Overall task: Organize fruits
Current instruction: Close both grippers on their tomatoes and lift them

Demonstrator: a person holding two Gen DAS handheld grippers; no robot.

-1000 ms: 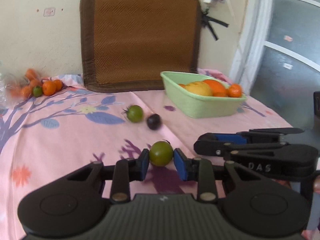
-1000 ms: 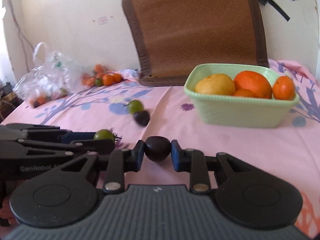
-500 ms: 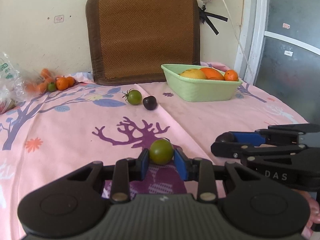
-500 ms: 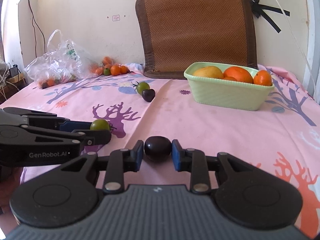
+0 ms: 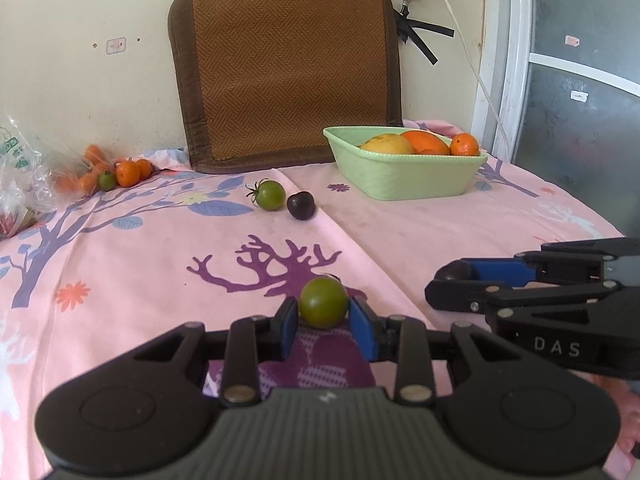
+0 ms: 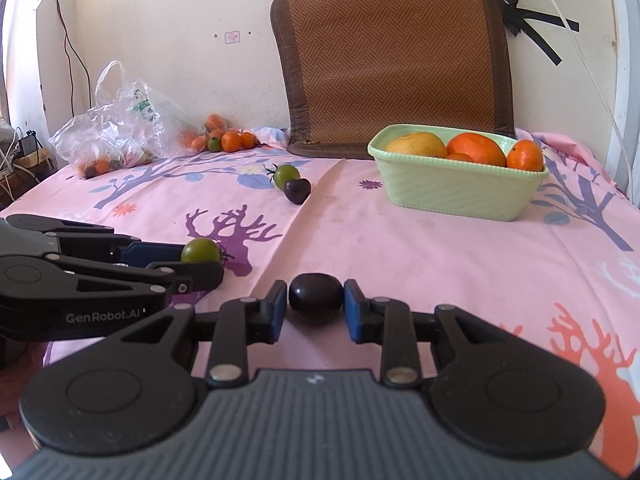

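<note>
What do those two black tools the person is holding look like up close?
Both are matte black plastic. The left tool and right tool each have two slim fingers tipped with blue pads, silver rivets and a ribbed grey body. White lettering runs along their sides. No cables or sleeves show.

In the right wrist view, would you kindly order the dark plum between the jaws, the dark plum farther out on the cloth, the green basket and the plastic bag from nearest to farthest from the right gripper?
1. Dark plum: between the right gripper's pads.
2. Second dark plum: mid-cloth, ahead, slightly left.
3. Green basket: farther, right.
4. Plastic bag: far left, by the wall.
</note>
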